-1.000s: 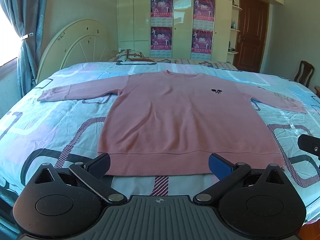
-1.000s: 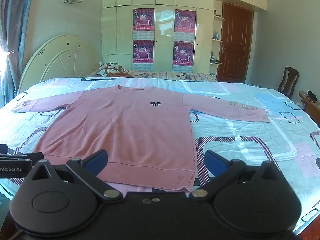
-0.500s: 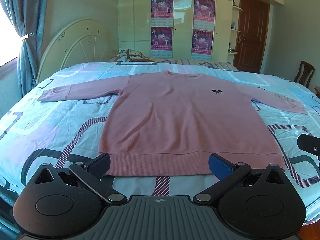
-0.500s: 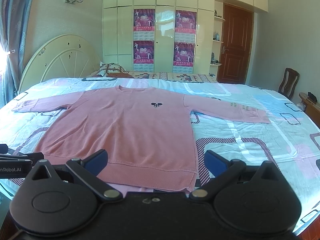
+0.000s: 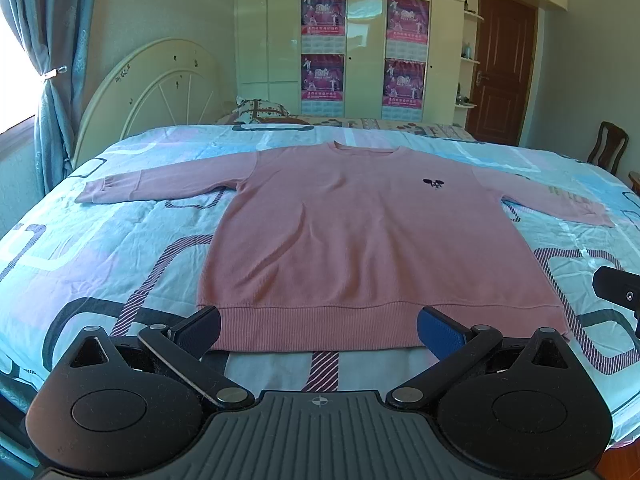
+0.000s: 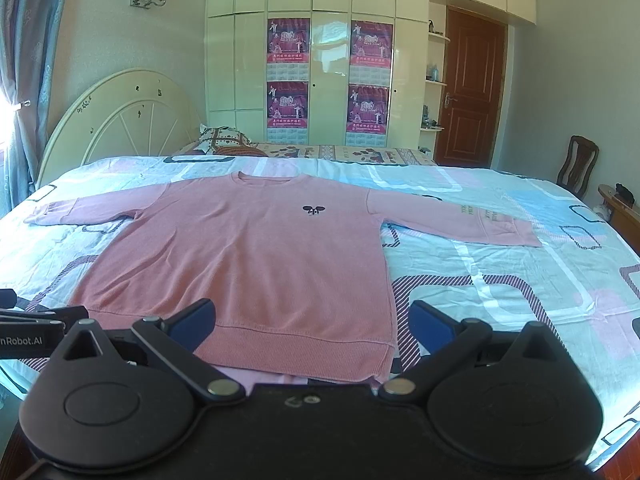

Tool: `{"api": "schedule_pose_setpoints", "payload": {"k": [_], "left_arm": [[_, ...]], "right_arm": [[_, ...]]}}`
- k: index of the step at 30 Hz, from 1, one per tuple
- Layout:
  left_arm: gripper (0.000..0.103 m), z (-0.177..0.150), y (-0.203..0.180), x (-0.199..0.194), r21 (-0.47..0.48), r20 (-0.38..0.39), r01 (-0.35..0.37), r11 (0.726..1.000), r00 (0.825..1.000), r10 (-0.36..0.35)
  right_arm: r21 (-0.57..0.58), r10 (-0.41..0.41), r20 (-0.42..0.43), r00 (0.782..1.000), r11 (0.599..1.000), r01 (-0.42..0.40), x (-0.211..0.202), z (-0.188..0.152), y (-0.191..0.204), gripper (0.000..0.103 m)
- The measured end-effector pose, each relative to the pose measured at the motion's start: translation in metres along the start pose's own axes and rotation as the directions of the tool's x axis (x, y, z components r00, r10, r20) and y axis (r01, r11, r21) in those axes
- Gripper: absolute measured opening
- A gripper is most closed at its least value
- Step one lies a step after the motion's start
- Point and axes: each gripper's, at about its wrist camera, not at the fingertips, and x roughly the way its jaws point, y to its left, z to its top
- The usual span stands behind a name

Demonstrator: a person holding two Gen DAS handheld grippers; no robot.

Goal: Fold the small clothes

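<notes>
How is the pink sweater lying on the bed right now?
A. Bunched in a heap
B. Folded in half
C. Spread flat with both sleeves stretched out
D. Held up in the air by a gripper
C: the pink sweater lies flat on the bed, a sleeve out to each side, both grippers open and holding nothing.

A cream wardrobe [image 6: 312,60] carries four posters [image 6: 288,42]. Left of it stands the round headboard [image 6: 120,116]; right of it, a brown door [image 6: 472,92] and chair [image 6: 578,162].
</notes>
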Motion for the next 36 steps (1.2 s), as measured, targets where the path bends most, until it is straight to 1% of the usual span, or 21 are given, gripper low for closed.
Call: {"api": "schedule_pose_setpoints", "payload": {"k": [14, 20, 25, 27, 29, 36], "left_arm": [[0.103, 0.002, -0.002, 0.006, 0.003, -0.006, 0.005, 1.000, 1.000, -0.005], [0.103, 0.012, -0.006, 0.016, -0.007, -0.003, 0.008, 1.000, 1.000, -0.008], [0.103, 0.027, -0.008, 0.034, -0.040, -0.004, 0.049, 0.998, 0.999, -0.049], [0.103, 0.033, -0.011, 0.046, -0.051, -0.016, 0.052, 0.997, 0.998, -0.052], [0.103, 0.039, -0.015, 0.057, -0.048, -0.022, 0.090, 0.995, 0.996, -0.091], [0.103, 0.070, -0.042, 0.101, -0.059, -0.004, 0.097, 0.993, 0.995, -0.098]], "right_arm": [[0.005, -0.011, -0.002, 1.000, 1.000, 0.011, 0.000, 0.000, -0.001, 0.103], [0.004, -0.039, -0.001, 0.999, 0.999, 0.039, 0.013, 0.005, -0.012, 0.103], [-0.001, -0.073, -0.007, 0.997, 0.997, 0.073, 0.034, 0.014, -0.023, 0.103], [0.008, -0.088, -0.008, 0.996, 0.996, 0.088, 0.042, 0.018, -0.029, 0.103], [0.018, -0.099, -0.009, 0.995, 0.995, 0.099, 0.052, 0.022, -0.036, 0.103], [0.055, -0.131, -0.016, 0.991, 0.990, 0.131, 0.094, 0.037, -0.070, 0.103]]}}
